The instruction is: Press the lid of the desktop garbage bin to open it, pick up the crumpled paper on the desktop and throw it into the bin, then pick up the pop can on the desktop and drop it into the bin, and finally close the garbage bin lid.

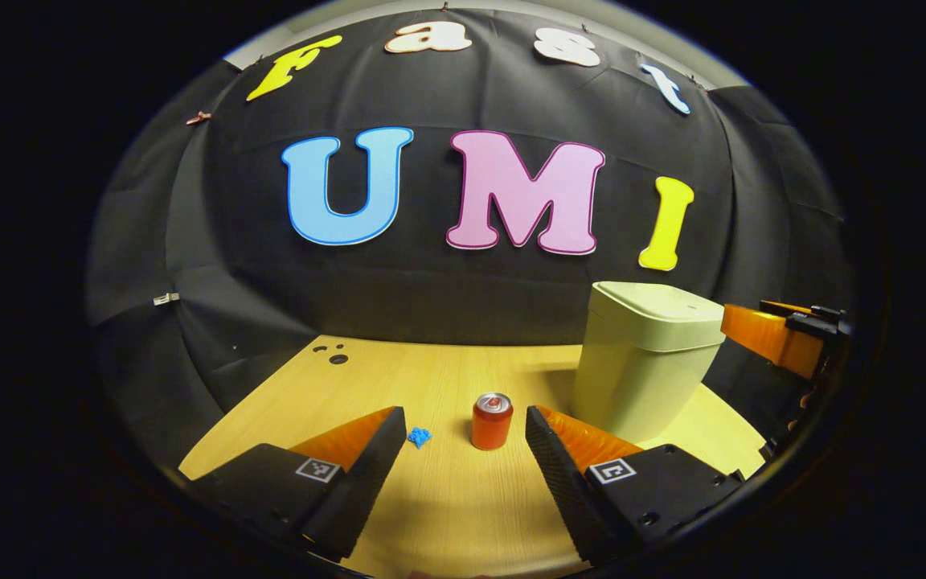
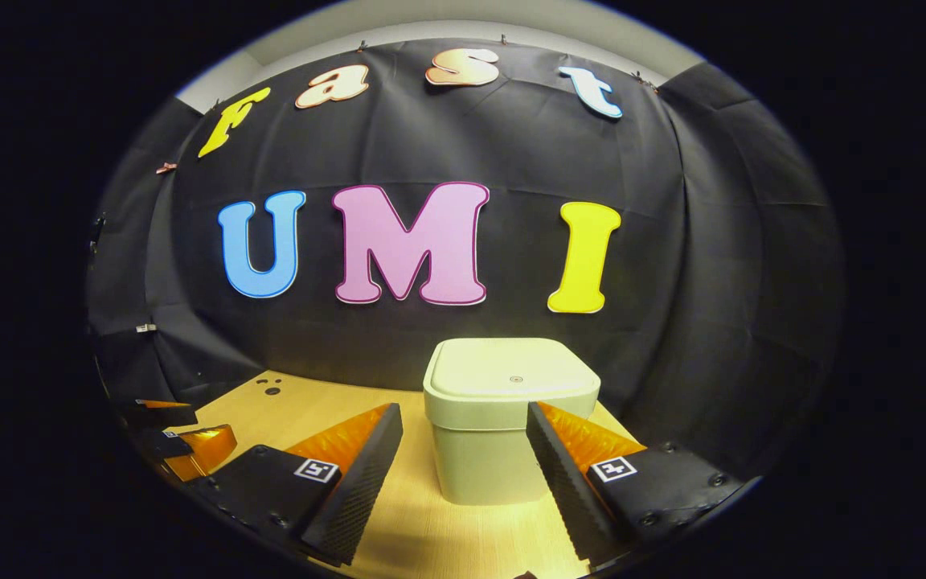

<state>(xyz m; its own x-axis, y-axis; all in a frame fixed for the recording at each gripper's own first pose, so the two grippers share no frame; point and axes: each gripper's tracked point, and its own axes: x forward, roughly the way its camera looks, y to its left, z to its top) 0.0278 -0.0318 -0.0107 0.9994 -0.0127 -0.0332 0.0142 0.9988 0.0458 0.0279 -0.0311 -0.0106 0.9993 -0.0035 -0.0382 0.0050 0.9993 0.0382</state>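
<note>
Right gripper view: my right gripper (image 2: 463,474), fingers spread and empty, faces the closed pale-green plastic bin (image 2: 503,418) for the lid press; left gripper (image 1: 463,474), equally open, waits facing the red pop can (image 1: 492,421).

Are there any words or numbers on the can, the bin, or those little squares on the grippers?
Pop can: any print is too small to read.
Garbage bin: plain, no words or numbers to be seen.
Square tags on the left gripper and right gripper: black-and-white patterns, nothing readable as words.
So there is no readable text on these things.
</note>
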